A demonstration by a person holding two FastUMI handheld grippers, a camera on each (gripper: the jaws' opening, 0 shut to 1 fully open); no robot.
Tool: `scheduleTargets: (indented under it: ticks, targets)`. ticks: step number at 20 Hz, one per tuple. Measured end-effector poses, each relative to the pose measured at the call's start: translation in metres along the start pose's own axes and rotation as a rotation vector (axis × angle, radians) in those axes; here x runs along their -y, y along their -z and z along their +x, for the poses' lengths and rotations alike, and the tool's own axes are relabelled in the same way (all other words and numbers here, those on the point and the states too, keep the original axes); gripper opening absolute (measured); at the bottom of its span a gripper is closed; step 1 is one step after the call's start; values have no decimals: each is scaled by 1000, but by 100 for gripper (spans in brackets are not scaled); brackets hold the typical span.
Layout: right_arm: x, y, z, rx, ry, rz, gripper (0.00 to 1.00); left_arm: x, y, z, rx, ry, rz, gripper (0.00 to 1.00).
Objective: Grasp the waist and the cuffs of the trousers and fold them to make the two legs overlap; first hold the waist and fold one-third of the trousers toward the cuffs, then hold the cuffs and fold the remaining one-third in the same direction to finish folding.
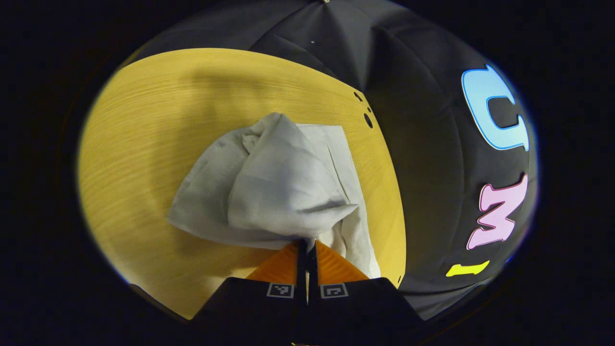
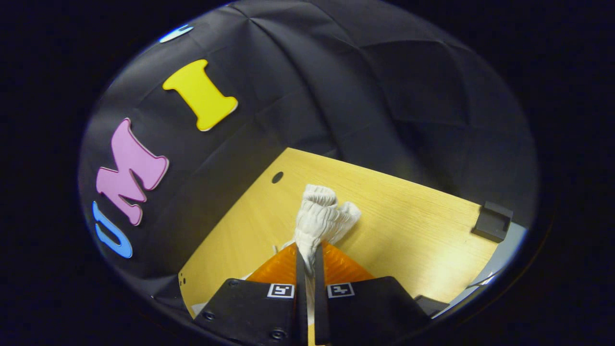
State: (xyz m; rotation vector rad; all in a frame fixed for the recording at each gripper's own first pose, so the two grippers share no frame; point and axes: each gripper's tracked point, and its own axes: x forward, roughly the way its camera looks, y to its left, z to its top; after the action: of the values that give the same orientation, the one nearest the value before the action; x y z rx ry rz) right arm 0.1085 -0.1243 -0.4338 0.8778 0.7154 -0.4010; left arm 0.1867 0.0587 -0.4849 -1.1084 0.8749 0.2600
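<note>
Trousers: pale grey-white cloth trousers lie bunched on the yellow wood-grain bench in the left gripper view, one fold lifted into a loose peak over a flatter layer beneath.
Left gripper: left gripper has its fingers clenched on the near edge of the cloth, which runs into the narrow slit between them; which part of the garment this is cannot be told.
Right gripper: right gripper has its fingers pressed together on a gathered, ribbed bunch of the same pale cloth, which stands up past the tips above the bench; it looks like elastic waistband, though that is uncertain.
Hidden: where the cloth passes between the fingers is concealed by them in both views; the rest of the garment is cut off below the right gripper's body.
Bench edge: small dark block sits at the far corner, beside the black cloth wall.
Holes: dark round holes mark the bench near its edge.
</note>
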Motion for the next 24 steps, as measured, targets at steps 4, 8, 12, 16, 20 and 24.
scheduleTargets:
  ticks: [4,8,12,16,20,24]
  targets:
    - [-67,9,-18,4,-134,-97,10,-2,3,-2,-7,7,-8,6]
    - [-125,37,-22,-30,-227,-212,10,-2,3,-1,-14,8,-2,6]
    - [-163,74,-25,-88,-298,-278,10,-2,2,1,-18,25,-12,6]
    - [-193,117,-26,-161,-356,-360,10,-1,1,2,-19,44,-31,6]
    - [-212,183,-29,-270,-408,-464,10,-1,1,3,-23,63,-45,6]
    - [-205,247,-21,-373,-360,-588,10,0,1,5,-22,76,-59,6]
